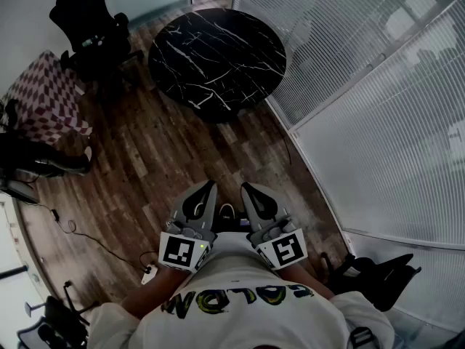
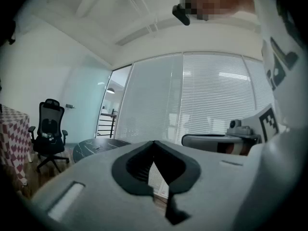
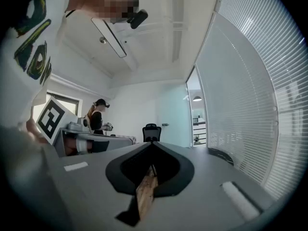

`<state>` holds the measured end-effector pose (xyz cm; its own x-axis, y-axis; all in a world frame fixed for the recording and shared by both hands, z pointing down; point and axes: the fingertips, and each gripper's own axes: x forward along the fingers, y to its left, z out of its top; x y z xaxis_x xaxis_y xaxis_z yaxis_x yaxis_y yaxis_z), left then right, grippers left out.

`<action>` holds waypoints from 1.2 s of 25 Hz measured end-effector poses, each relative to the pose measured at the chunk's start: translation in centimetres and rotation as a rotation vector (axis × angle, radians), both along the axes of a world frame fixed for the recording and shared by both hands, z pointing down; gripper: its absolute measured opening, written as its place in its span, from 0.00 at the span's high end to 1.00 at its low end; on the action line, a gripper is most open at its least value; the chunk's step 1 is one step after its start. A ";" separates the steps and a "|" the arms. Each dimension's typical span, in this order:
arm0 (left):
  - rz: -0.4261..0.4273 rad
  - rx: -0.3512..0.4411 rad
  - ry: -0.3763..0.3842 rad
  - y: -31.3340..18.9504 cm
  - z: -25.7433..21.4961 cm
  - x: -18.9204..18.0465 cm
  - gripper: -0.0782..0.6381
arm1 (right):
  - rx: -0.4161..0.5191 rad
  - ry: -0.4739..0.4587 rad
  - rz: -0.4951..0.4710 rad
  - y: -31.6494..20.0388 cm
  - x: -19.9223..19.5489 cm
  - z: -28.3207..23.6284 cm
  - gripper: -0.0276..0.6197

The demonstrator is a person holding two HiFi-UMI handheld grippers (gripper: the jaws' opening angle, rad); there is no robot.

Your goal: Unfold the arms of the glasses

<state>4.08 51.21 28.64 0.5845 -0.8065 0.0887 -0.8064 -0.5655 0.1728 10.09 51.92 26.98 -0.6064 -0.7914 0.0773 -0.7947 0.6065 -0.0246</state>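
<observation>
While tip-to-tip, smooth grey tapered jaws: left gripper, right gripper.

I cannot pick out the glasses with any certainty. In my left gripper view a small thin mark lies flat on the round black marble table, well apart from me. It is too small to tell whether that is them, or how the arms sit. In the head view I cannot tell it from the white veins on that tabletop
</observation>
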 end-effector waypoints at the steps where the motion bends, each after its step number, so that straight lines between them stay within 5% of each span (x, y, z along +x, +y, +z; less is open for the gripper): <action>1: -0.005 -0.008 0.002 0.0 0.0 0.0 0.89 | -0.003 0.010 -0.006 0.1 -0.1 0.2 0.95; 30: -0.009 -0.058 -0.087 -2.2 2.3 7.9 0.89 | -0.050 -0.041 -0.014 -2.1 7.9 2.1 0.95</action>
<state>11.97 49.05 30.91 0.5653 -0.8037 0.1856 -0.8249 -0.5491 0.1347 18.01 49.86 29.12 -0.6208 -0.7786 0.0913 -0.7839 0.6147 -0.0875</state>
